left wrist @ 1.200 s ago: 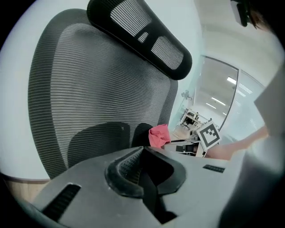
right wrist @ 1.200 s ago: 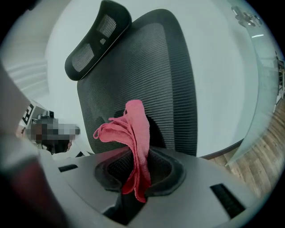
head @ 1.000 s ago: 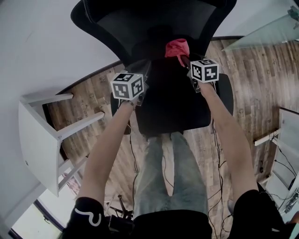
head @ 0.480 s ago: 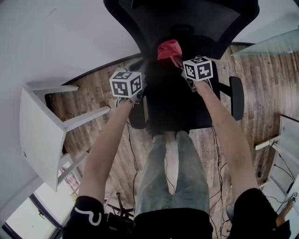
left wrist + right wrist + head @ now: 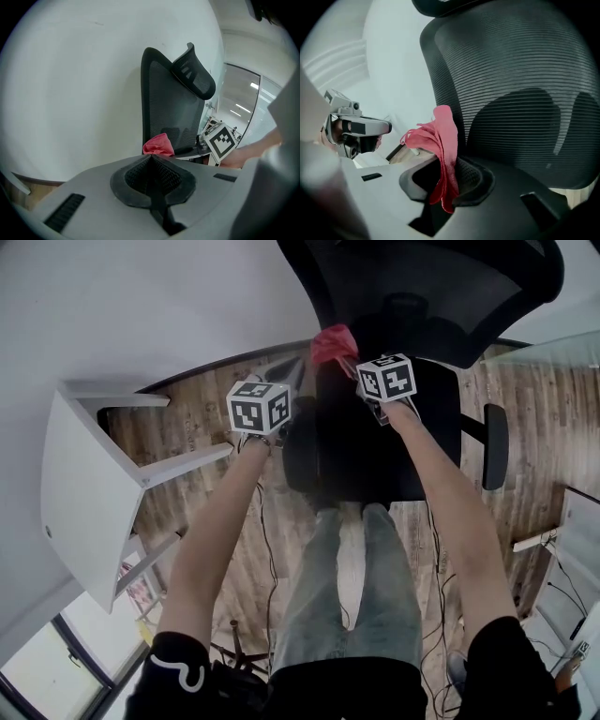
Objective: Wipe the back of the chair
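Wood floor, white wall behind. Right gripper is clenched on the red cloth, close to the chair back. Left gripper is closed and empty. Risks: mesh drag could pull the thinly pinched cloth free, and the unbraced chair may swivel.

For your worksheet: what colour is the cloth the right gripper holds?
The cloth is pinkish red; right gripper view.

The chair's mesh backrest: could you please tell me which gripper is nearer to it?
Right. The right gripper, shut on the red cloth, is close to the backrest's lower part. The left gripper, shut on nothing, sits farther off, to the person's left of it.
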Motion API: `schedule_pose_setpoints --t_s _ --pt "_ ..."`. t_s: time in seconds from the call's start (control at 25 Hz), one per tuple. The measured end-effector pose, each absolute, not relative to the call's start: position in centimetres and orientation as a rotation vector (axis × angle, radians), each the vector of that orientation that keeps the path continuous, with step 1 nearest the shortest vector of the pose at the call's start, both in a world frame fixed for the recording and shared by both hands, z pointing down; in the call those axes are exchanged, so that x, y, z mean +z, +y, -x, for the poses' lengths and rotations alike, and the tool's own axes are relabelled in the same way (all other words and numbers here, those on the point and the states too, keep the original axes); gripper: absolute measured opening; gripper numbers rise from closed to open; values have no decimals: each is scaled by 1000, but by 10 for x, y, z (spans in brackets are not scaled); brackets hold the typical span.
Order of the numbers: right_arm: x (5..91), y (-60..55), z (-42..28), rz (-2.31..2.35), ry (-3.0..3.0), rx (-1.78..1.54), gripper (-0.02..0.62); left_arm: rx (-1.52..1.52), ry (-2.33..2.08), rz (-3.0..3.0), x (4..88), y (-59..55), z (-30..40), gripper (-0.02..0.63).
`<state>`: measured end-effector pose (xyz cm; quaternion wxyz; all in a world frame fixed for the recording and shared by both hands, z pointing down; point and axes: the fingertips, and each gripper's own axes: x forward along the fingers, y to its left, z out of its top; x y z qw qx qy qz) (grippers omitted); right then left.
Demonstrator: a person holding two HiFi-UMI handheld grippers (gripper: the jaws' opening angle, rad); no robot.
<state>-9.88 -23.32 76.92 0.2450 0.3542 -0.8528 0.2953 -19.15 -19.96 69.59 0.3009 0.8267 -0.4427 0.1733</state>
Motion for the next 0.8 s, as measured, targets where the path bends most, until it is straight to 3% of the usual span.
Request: schedule_pose_setpoints --t_s 0.48,0.8 --pt "781 -241 124 -997 -2291 817 87 445 -1224 -2145 705 -196 241 25" --pt "782 -246 101 -1033 -2284 834 87 452 -1210 -2150 707 -201 223 25"
